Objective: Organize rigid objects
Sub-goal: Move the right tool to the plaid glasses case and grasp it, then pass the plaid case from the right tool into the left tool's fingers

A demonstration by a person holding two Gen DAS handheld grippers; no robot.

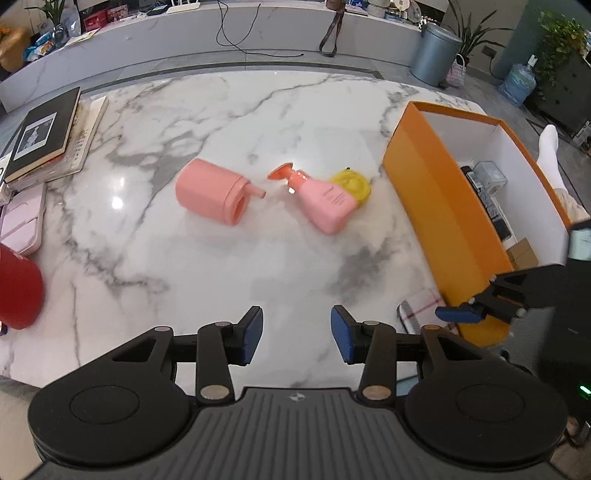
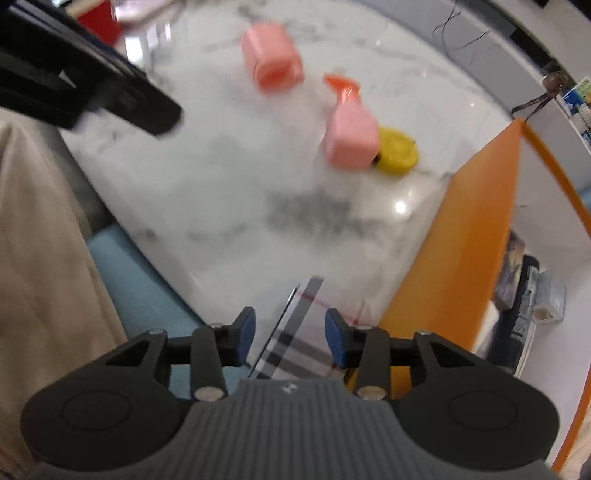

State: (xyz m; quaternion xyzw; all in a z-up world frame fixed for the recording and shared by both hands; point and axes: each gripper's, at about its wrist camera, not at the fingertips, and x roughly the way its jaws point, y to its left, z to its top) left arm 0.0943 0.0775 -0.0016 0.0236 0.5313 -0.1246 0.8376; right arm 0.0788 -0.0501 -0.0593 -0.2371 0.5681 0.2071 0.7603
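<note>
While books [image 1: 40,136] edge it, marble table [image 1: 184,258] gleams.

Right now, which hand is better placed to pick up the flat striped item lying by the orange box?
Right. The right gripper hangs directly over the striped item, jaws open on either side of it. The left gripper is open over bare marble, off to the side.

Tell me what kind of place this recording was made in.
Probably an office lounge or reception area, not a home kitchen: a marble table facing a long marble counter, a steel pedal bin, a water-cooler jug on the floor, and potted plants.
</note>
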